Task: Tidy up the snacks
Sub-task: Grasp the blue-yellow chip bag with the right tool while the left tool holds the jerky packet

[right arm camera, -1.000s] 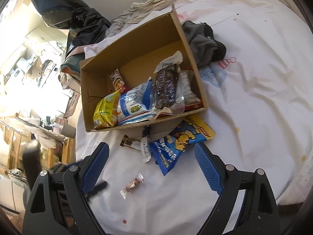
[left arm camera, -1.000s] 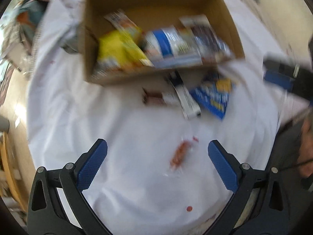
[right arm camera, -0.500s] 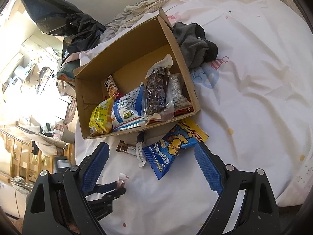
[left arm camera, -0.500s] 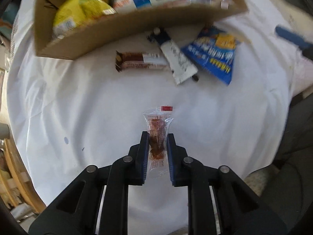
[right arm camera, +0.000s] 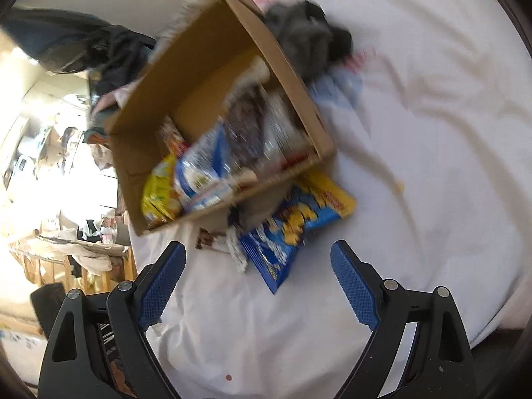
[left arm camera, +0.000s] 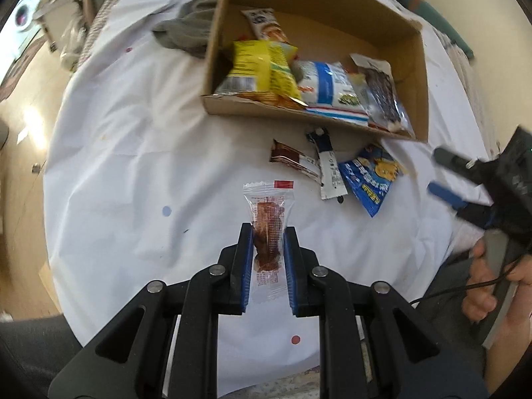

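Nearest the left wrist camera, the left gripper [left arm camera: 266,236] was pinched on a small clear-wrapped snack [left arm camera: 268,219], its blue pads pressing both sides of the reddish-brown piece inside, the wrapper's top sticking out beyond the fingertips over the white sheet [left arm camera: 133,166]. The right gripper [right arm camera: 257,262] hung with its jaws spread wide and nothing between them, above the sheet. Farther on, a brown bar [left arm camera: 292,159], a white-and-black stick packet [left arm camera: 329,173] and a blue-and-yellow snack bag [left arm camera: 369,179] lay close together on the sheet, just in front of the cardboard box [left arm camera: 422,76]. Inside the box were a yellow bag [left arm camera: 262,66], a blue-and-white pack [left arm camera: 329,86] and a dark clear-wrapped pack [left arm camera: 382,93]. A grey cloth [left arm camera: 189,33] lay beside the box's far left.
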Demonstrator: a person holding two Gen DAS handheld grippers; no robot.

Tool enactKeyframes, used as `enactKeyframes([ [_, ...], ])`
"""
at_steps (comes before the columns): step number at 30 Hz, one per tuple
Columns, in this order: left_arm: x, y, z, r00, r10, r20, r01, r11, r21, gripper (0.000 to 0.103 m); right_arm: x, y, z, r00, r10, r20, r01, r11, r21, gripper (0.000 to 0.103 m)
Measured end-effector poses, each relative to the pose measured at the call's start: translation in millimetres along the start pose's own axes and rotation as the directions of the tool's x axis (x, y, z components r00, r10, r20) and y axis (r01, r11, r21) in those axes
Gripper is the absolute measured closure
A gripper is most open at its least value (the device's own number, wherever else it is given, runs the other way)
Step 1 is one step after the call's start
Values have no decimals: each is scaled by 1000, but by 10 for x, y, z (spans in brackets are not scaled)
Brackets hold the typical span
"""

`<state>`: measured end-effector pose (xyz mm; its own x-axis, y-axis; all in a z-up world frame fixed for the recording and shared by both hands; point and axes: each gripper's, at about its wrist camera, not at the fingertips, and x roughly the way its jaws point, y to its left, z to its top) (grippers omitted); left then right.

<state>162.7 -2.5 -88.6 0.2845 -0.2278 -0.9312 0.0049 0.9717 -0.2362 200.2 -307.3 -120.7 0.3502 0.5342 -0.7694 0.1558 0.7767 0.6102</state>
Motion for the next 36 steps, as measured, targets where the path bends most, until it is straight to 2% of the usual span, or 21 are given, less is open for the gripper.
enactKeyframes([
  [6, -25, 13, 16, 1000, 14, 20, -14, 1000, 0, 88, 437, -95, 53, 991, -77, -106, 85, 994, 66, 14],
  [7, -23, 4, 16, 1000, 14, 23, -14, 1000, 3, 88, 487, -94, 68, 990, -86, -111, 94, 993, 67, 21],
  [9, -25, -16, 21, 999, 13, 31, -13, 1000, 8, 88, 597, -71, 97, 985, -128, -116, 134, 990, 48, 29],
  [14, -16, -24, 46, 999, 20, 39, -21, 1000, 12, 88, 802, -87, 118, 981, -130, -147, 138, 989, 51, 53],
  [15, -10, -17, 52, 999, 21, 38, -21, 1000, 7, 88, 822, -77, 115, 979, -144, -146, 150, 988, 36, 62],
  [18, 9, -2, 56, 999, 23, 32, -23, 1000, -1, 88, 790, -77, 97, 977, -165, -138, 169, 985, 17, 79],
  [28, 18, 16, 37, 999, 37, 36, -37, 999, -10, 88, 446, -51, -71, 986, -129, -101, 127, 992, -26, 80],
  [36, 19, 57, 22, 996, 70, 46, -69, 997, -18, 88, 230, 134, -317, 990, -71, -121, 59, 993, -103, 80],
])
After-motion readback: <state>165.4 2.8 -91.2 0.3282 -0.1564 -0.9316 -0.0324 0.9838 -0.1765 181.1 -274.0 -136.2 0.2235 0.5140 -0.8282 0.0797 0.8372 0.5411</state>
